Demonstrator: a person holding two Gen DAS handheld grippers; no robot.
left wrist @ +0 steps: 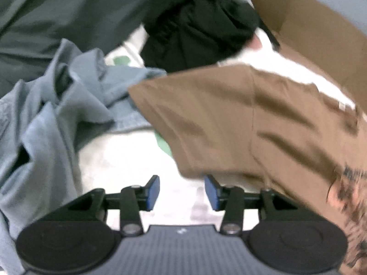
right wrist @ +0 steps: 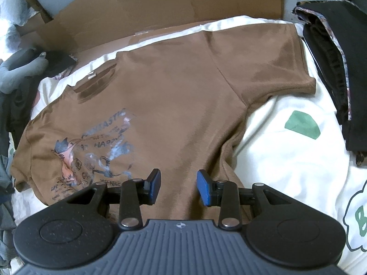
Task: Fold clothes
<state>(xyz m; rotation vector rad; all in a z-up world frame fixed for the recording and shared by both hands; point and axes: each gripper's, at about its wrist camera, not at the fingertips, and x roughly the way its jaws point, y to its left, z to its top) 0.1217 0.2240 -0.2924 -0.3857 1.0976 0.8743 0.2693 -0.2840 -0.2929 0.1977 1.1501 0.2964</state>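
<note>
My left gripper (left wrist: 182, 191) hangs with its blue pads (left wrist: 154, 192) parted and nothing between them, bare white bedding (left wrist: 128, 160) beneath; the brown T-shirt (left wrist: 240, 123) has one sleeve lying just beyond and to the right of my right-hand pad, not touching it. My right gripper (right wrist: 179, 189) hovers with its fingers likewise apart and empty, directly over the lower body of the same brown T-shirt (right wrist: 174, 96), which lies spread flat, printed side up, graphic (right wrist: 96, 151) to the left of my fingers and one sleeve reaching out beyond them to the right. By my reading the shirt is laid out and smoothed but no fold is yet made, so sleeves and body remain to be done. Farther left of my left fingers, a crumpled blue shirt (left wrist: 52, 105) waits unfolded, with a black garment (left wrist: 197, 34) heaped behind it. Beyond my right fingers to the right sits a dark folded stack (right wrist: 330, 52). At the far edge stands flat cardboard (right wrist: 160, 6); whether it is a box holding anything I cannot tell
</note>
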